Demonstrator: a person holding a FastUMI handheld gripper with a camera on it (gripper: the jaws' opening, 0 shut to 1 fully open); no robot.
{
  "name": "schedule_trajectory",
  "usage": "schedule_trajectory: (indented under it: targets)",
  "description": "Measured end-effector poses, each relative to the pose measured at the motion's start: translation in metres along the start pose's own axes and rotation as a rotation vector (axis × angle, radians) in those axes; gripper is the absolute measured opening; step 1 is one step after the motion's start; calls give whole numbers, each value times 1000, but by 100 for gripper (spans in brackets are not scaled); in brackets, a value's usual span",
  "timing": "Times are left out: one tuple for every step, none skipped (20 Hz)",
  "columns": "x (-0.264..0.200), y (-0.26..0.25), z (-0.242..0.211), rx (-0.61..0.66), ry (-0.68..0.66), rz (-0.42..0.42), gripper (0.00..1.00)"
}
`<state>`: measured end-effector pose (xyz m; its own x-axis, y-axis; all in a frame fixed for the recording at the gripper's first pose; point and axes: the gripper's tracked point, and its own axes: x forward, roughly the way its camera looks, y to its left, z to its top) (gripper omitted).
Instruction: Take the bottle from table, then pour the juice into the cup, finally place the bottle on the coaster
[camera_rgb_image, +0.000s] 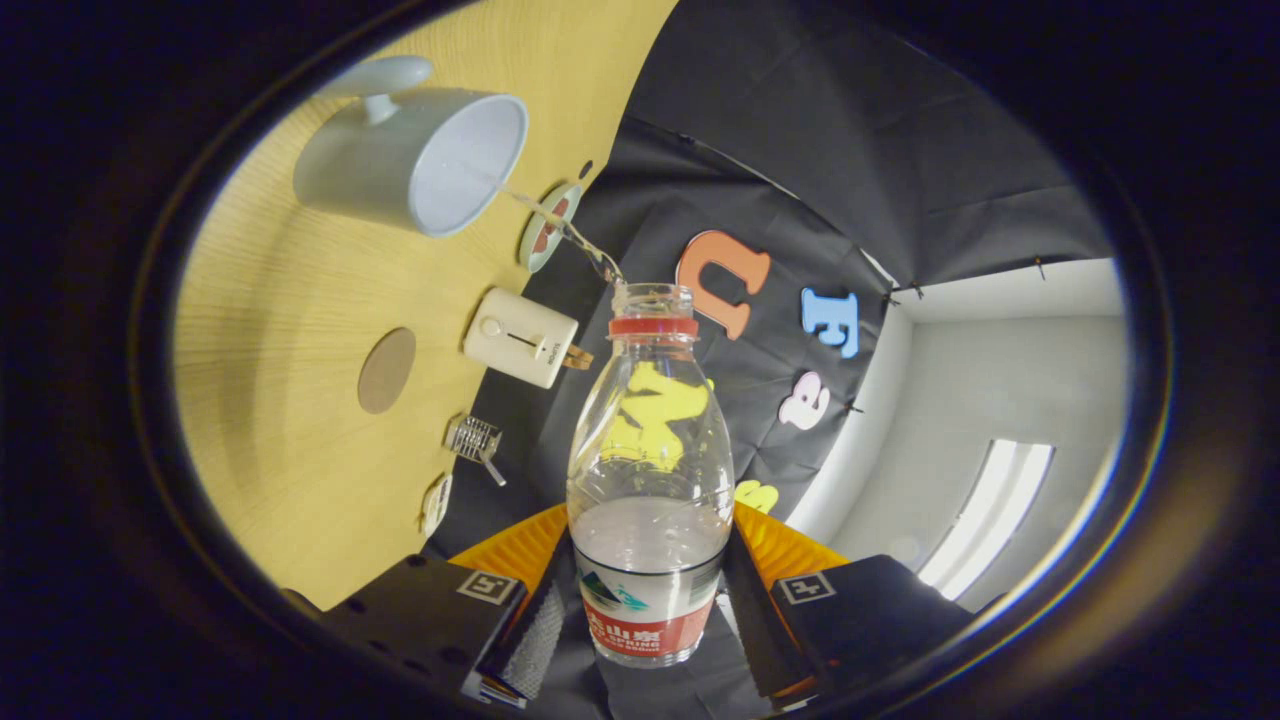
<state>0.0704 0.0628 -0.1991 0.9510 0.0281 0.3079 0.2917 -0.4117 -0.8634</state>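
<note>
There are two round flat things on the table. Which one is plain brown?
The plain brown coaster, lying alone beside the white toaster-like box. The other round disc, past the cup, has a pale rim and red markings. The gripper holds the bottle.

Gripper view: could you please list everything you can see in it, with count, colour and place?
bottle: one, clear with a red neck ring and red-and-white label, partly filled with clear liquid, between the fingers, tipped toward the cup.
stream of liquid: one, clear, running from the bottle's mouth into the cup.
cup: one, pale grey-white with a handle, on the table beyond the bottle.
coaster: one, brown, round, on the table beside the white box.
white box: one, cream, at the table's edge.
round disc: one, pale green with red, past the cup.
metal piece: one, silver, at the table's edge.
table: one, light wood.
gripper: one, shut on the bottle.
</note>
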Motion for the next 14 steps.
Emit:
schedule_trajectory:
  targets:
    - [0,-1,1,-17,-5,-4,79]
    - [-1,-2,3,-34,-13,-9,80]
    - [-2,-4,4,-51,-20,-15,80]
    - [-2,-5,4,-70,-22,-23,80]
    - [-3,-6,5,-83,-24,-33,79]
    - [-4,-7,5,-89,-27,-41,80]
    - [0,-9,4,-89,-29,-47,79]
    - [5,-11,3,-89,-22,-49,80]
    - [13,-13,1,-89,-13,-49,79]
    - [16,-11,-1,-91,-4,-44,80]
    - [18,-13,-1,-96,2,-40,79]
    - [18,-13,-2,-107,4,-41,79]
    - [18,-13,-1,-121,2,-44,79]
    - [17,-14,2,-126,-6,-49,80]
